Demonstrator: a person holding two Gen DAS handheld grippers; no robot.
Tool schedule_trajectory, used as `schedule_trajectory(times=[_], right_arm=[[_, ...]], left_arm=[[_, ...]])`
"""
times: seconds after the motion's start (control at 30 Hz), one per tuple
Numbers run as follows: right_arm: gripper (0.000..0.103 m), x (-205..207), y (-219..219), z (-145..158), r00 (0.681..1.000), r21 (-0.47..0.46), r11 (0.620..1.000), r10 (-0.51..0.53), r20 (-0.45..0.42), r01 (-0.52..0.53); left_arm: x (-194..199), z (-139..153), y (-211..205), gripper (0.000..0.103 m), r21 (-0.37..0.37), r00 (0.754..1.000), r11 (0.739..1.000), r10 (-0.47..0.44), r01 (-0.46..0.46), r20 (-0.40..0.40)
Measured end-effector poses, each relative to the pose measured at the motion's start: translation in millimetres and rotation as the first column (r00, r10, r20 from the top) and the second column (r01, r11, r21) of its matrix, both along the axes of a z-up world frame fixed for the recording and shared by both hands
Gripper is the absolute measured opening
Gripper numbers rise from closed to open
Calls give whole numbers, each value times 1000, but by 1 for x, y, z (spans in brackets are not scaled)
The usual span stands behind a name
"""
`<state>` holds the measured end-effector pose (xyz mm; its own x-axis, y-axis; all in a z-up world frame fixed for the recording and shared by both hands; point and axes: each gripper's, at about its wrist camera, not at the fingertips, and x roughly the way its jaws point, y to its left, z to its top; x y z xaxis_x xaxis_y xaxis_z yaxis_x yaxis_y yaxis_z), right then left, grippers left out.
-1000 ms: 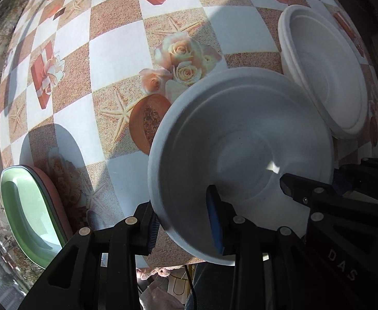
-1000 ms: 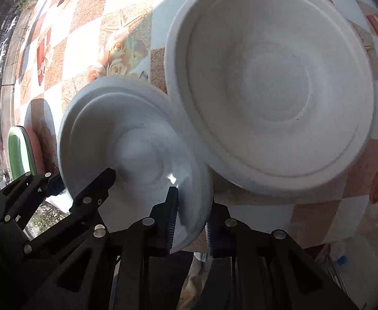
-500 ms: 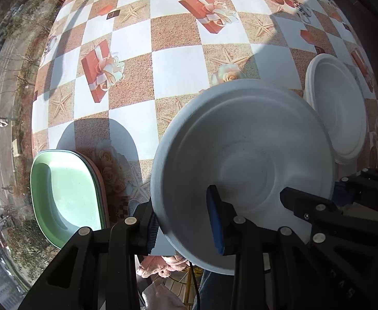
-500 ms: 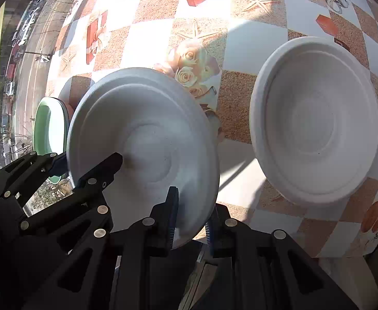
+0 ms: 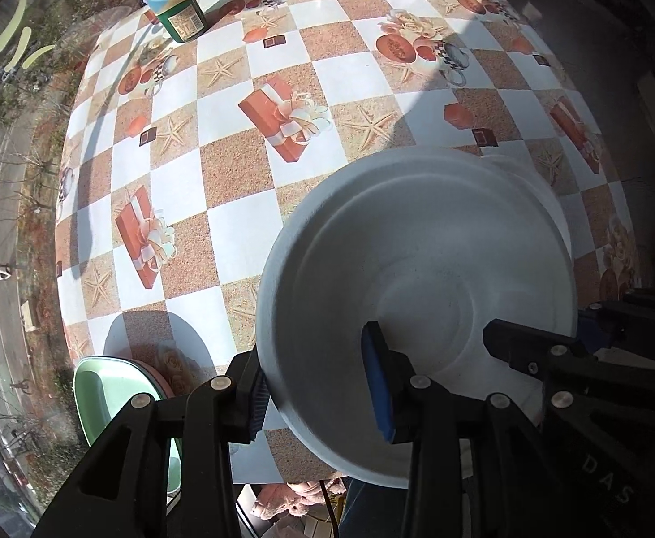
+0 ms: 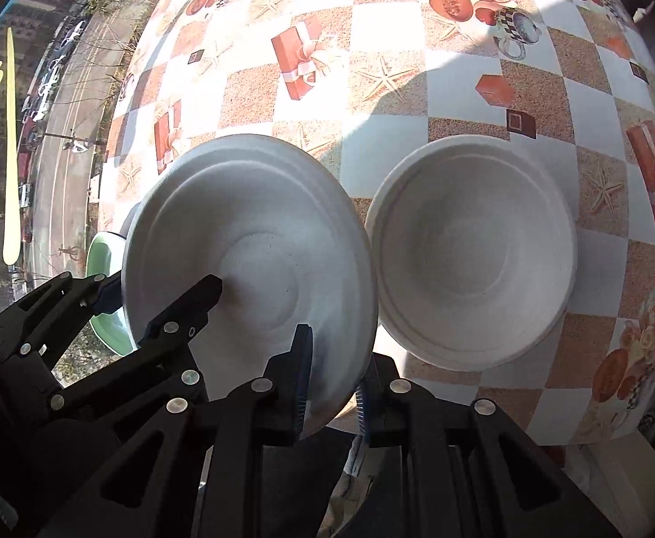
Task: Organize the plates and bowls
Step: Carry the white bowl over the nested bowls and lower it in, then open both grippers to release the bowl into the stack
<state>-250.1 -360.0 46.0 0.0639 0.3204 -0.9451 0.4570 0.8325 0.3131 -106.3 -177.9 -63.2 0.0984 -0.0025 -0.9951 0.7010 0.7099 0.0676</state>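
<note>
A: Holding one white bowl [image 6: 247,264] by two edges is the trouble here. The right claw [image 6: 332,385] is pinched tight on the near rim, and the left claw [image 5: 318,396] straddles the opposite rim with its jaws opening, the rim between them but the pads barely pressing.

B: So what can go wrong?

A: My guess: with the left side easing off, the bowl hangs from one thin rim. It is tipped, lifted clear of the checked tablecloth [image 5: 238,166], so it could swing or slide out of the right pads. It could also clip the second white bowl [image 6: 475,251] lying on the table just beside it.

B: What does each camera add?

A: The right camera shows that second bowl whole, and how close the two rims come. From the left one it is almost hidden behind the held bowl. The left camera gives the green plate [image 5: 117,403] at the table's near edge, stacked on a pink one, plus a green-capped bottle [image 5: 175,4] far back.
</note>
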Motion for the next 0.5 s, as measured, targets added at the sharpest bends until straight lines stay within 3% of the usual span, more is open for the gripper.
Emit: schedule_trajectory(times=[0.2, 0.4, 0.5], right_arm=[[20, -24, -43, 7, 994, -20, 994, -110, -8, 109], [20, -42, -74, 0, 982, -50, 982, -185, -41, 182], [20, -46, -86, -4, 980, -68, 980, -192, -47, 189]], left_arm=[[-10, 1, -44, 40, -10, 995, 995, -95, 95, -3], [-14, -15, -73, 40, -7, 990, 991, -133, 133, -39], [-14, -21, -76, 50, 8, 989, 990, -137, 138, -47]])
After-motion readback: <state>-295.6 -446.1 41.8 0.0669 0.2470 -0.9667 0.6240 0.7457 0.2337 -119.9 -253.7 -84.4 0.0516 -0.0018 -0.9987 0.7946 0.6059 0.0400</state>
